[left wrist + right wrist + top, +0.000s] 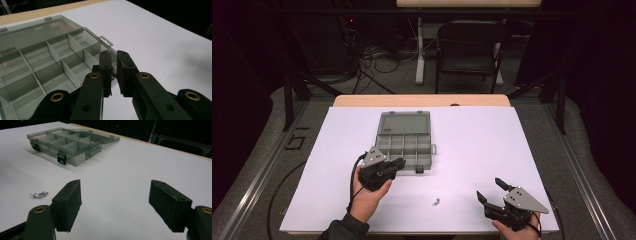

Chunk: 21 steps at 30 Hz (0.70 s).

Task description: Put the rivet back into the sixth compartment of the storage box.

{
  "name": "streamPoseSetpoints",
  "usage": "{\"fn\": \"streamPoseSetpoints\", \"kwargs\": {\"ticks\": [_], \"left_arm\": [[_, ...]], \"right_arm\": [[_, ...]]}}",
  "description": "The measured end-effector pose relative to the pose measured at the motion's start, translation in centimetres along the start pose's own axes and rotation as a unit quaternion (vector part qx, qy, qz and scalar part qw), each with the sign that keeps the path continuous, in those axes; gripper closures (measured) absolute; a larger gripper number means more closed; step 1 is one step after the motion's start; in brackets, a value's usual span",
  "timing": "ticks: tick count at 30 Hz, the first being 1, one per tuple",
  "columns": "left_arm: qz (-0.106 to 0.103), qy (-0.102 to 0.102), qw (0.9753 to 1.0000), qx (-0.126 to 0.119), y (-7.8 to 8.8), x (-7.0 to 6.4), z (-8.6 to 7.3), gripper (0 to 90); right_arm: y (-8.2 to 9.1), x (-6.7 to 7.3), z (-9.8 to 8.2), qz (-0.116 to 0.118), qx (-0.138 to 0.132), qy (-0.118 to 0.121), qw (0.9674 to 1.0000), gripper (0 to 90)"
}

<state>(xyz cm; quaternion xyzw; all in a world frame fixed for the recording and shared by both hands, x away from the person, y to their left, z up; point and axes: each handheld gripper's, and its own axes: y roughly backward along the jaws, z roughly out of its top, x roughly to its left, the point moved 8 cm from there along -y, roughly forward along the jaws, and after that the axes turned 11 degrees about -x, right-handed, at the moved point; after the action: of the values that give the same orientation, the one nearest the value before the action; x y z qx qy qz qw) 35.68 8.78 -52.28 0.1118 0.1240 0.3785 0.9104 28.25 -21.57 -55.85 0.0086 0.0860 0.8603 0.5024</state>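
Left gripper (113, 72) fingers are pinching a tiny screw (114, 73) over the box (37, 62); it's looking light, hard, slippery, so grabbing mid-shank. Right gripper (115, 205) fingers are sitting apart.

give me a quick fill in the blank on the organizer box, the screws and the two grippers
1. The lid of the compartment box lies ____.
2. The left gripper has pinched a small metal ____ over the box.
3. The right gripper has its jaws ____ with nothing between them.
4. The loose screws lie on the white ____, outside the box.

Missing words: open; screw; open; table
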Motion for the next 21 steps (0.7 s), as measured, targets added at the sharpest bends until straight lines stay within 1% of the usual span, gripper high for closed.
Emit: {"fn": "streamPoseSetpoints", "kwargs": {"ticks": [1,5,11,12,21], "left_arm": [[0.002,-0.001,1.0,-0.001,0.1,0.2,0.1,82.5],[0.012,0.005,0.9999,-0.01,0.1,1.1,0.6,82.6],[0.023,0.015,0.9995,-0.015,-0.1,2.3,0.8,82.6],[0.025,0.015,0.9994,-0.016,-0.2,2.4,0.8,82.6],[0.041,0.024,0.9988,-0.01,-1.0,3.9,0.6,82.5]], "right_arm": [[0.0,0.0,0.0,0.0,0.0,0.0,1.0,25.8],[-0.1,0.0,0.0,-0.001,-0.002,-0.002,1.0,25.7],[-0.1,-0.1,0.0,-0.003,-0.003,-0.004,1.0,25.8],[-0.2,-0.1,0.0,-0.002,-0.004,-0.005,1.0,25.8],[-0.1,-0.1,-0.1,-0.002,0.0,-0.004,1.0,25.8]]}}
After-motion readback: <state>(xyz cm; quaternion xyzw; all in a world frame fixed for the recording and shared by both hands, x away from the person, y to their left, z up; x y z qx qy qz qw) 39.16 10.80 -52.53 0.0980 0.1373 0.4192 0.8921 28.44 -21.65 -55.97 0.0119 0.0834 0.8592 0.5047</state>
